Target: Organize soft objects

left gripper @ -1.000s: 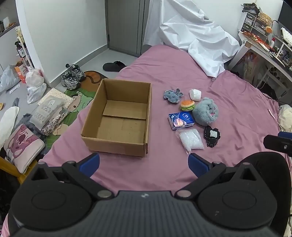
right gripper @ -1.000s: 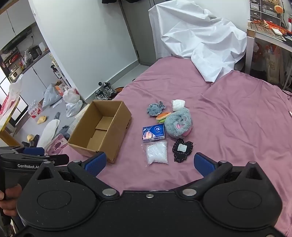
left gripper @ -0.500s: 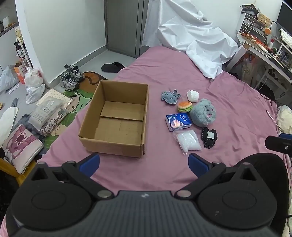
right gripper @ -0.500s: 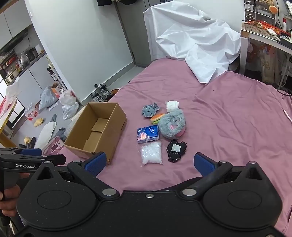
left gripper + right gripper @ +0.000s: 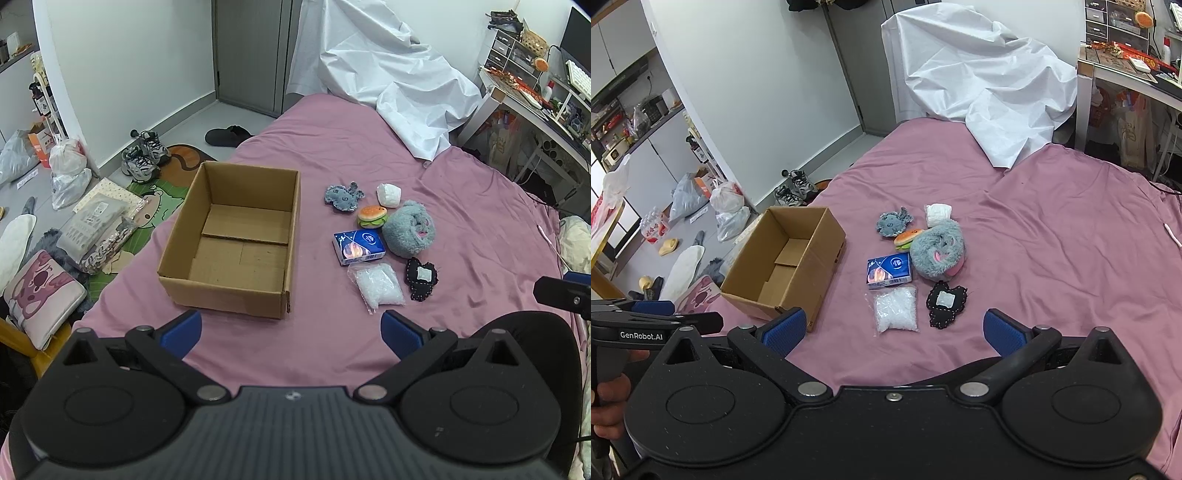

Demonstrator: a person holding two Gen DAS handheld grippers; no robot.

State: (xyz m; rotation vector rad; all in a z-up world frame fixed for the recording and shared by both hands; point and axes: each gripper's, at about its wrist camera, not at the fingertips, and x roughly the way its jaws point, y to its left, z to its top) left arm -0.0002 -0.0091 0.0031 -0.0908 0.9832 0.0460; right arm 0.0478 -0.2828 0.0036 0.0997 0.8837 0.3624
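Cardboard box sits empty on the purple bed, w/ the soft items clustered just beside it at its 3 o'clock: grey toy, white wad, burger, fuzzy ball, tissue pack, clear bag, black patch. Left gripper is released, jaws wide, nothing between them, hovering short of the box's near wall; right gripper likewise released and empty, above the bed edge w/ the bag and patch nearest its fingers. Nothing is boxed yet, by the look of it. Risks, as I judge them: items touch or crowd each other (burger against ball, pack against bag), so a pinch on one could drag a neighbour or snag the sheet. The bag looks slippery and flat, so may slide out or need a low scoop. The patch is thin, so fingers could close on fabric only. The box is light, so a bump on its wall may shove it toward the bed's 9 o'clock edge.
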